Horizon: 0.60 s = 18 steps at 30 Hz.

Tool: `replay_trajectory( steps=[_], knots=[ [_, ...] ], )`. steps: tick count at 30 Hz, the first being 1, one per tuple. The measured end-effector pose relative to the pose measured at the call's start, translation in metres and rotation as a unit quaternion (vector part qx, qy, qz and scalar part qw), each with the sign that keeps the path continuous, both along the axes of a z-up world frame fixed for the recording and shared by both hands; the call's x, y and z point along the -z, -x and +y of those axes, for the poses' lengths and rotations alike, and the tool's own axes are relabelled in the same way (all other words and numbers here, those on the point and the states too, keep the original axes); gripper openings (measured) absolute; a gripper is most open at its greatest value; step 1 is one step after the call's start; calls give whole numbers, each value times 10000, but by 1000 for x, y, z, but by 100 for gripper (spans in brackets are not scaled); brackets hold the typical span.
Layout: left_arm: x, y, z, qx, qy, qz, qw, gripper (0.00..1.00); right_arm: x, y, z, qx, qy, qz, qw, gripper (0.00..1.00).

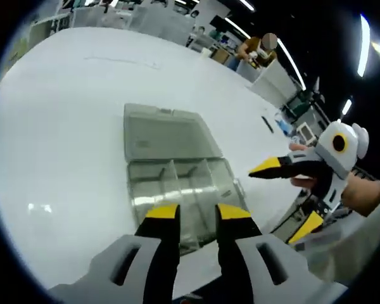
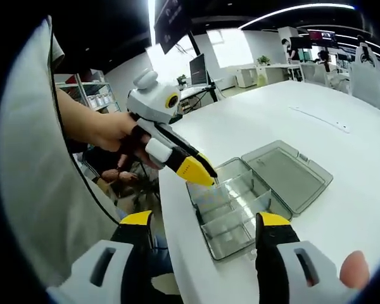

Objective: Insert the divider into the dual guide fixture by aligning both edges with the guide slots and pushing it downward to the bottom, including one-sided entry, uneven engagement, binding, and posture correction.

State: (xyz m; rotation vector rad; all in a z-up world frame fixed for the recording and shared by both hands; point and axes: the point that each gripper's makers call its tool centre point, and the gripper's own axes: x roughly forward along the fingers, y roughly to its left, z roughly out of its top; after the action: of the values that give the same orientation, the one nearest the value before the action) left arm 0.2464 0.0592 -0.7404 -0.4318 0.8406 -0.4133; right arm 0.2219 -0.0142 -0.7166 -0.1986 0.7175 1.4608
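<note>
Left gripper [image 1: 197,214] jaws apart, empty, over clear box [image 1: 177,190] near table [image 1: 57,139] edge. Right gripper [image 2: 206,223] wide apart, empty. Divider indistinct among box partitions. Advice: grip top edge centrally, keep level.

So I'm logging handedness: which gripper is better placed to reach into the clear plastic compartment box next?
Left, probably: the left gripper hovers right above the clear plastic compartment box, while the right gripper sits farther back, jaws wide.
</note>
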Motion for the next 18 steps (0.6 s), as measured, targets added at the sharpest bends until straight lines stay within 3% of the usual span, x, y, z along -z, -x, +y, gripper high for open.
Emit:
replay_trajectory(
  steps=[10,18],
  knots=[
    [-13,0,-14,459,170,-467,9977,23,-3,-6,-5,98,-37,-34,9999,63],
    [-27,-3,-17,768,262,-929,9924,27,-7,-11,-10,231,-94,-161,9996,65]
  ],
)
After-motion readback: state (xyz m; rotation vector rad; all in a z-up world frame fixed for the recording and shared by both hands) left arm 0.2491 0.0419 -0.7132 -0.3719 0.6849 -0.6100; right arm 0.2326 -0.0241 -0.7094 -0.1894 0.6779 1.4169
